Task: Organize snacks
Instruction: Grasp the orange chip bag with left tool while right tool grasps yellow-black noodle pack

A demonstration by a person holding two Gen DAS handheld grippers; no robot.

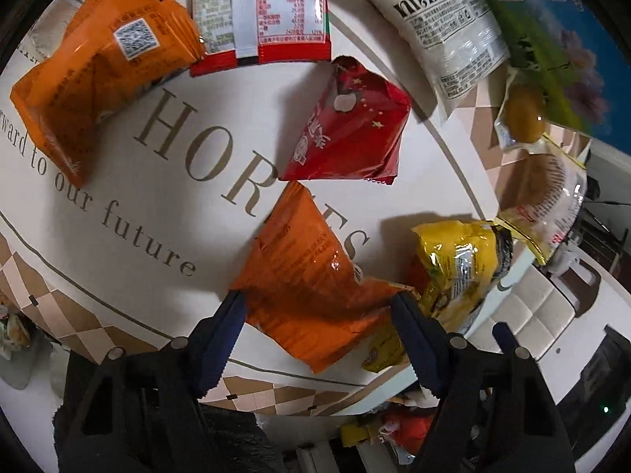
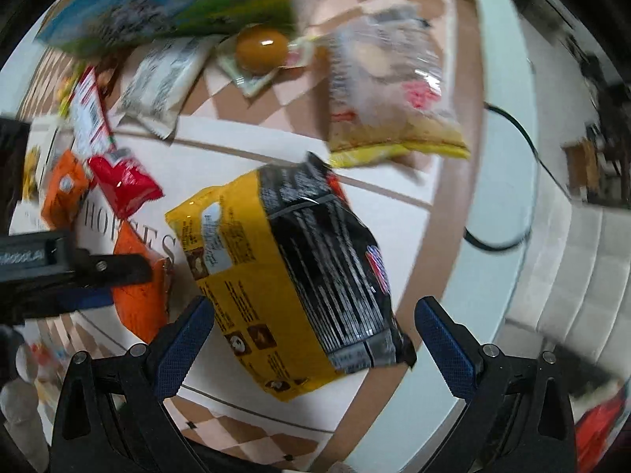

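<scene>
Left gripper (image 1: 319,299): jaws standing wide apart, straddling the glossy orange foil snack packet (image 1: 311,276); the blue pads are sitting at its two sides, contact not resolvable.
Right gripper (image 2: 313,307): jaws spread wide, flanking the yellow-and-black crinkled snack bag (image 2: 292,272); not clamping it.
Orange packet: lying flat on the cream printed tablecloth (image 1: 118,181), over its lettering, near the table's near edge.
Yellow-and-black bag: lying just beside the orange packet, toward the table's right edge.
Others: red foil pouch (image 1: 351,130) is sitting mid-cloth; second orange packet (image 1: 98,79), red-and-white packet (image 1: 260,12) and white "nitz" pouch (image 1: 441,31) are lying along the far side.
</scene>
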